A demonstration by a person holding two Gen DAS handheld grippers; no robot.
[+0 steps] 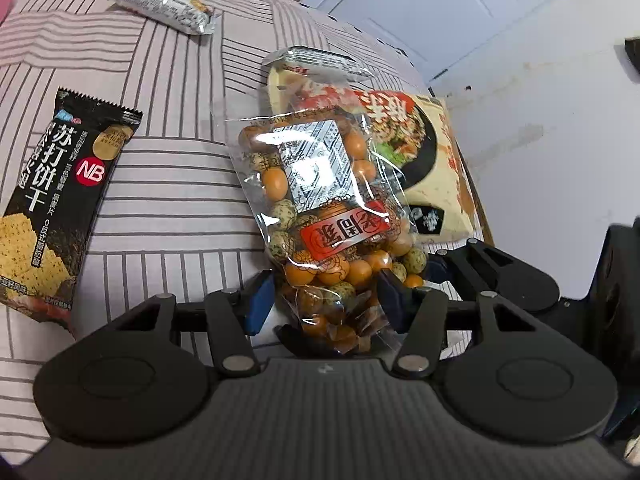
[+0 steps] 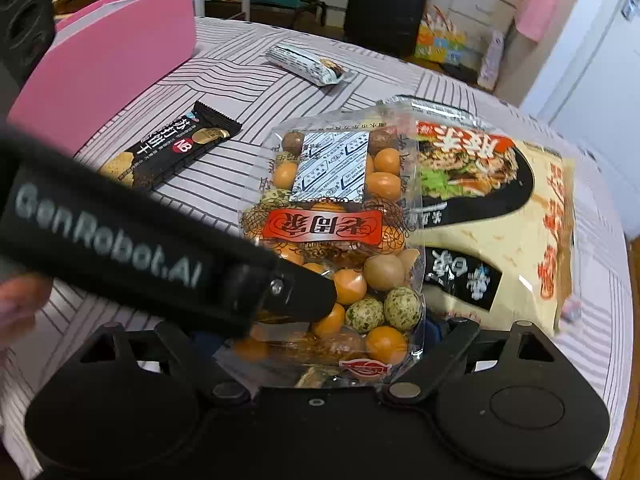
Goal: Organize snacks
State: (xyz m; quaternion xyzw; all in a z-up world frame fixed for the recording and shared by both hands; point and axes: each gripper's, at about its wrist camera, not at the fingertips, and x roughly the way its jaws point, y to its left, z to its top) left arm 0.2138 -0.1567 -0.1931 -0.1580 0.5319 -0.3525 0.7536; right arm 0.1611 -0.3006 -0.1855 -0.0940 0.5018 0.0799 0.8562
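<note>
A clear bag of orange and speckled coated nuts (image 1: 320,216) (image 2: 340,240) lies on the striped cloth, its far end resting on a cream noodle packet (image 1: 436,168) (image 2: 520,232). My left gripper (image 1: 328,304) has its blue pads (image 1: 262,300) against both sides of the bag's near end, shut on it. In the right wrist view, the left gripper's black body (image 2: 120,240) crosses over the bag from the left. My right gripper (image 2: 320,332) stands wide around the same end of the bag; its one visible pad (image 2: 434,328) is clear of the plastic, and the other is hidden.
A black soda-cracker pack (image 1: 60,200) (image 2: 172,152) lies to the left. A silvery wrapped pack (image 1: 168,4) (image 2: 308,62) sits farther back. A pink box (image 2: 108,60) stands at the far left of the round table (image 2: 224,92). White cabinets are on the right.
</note>
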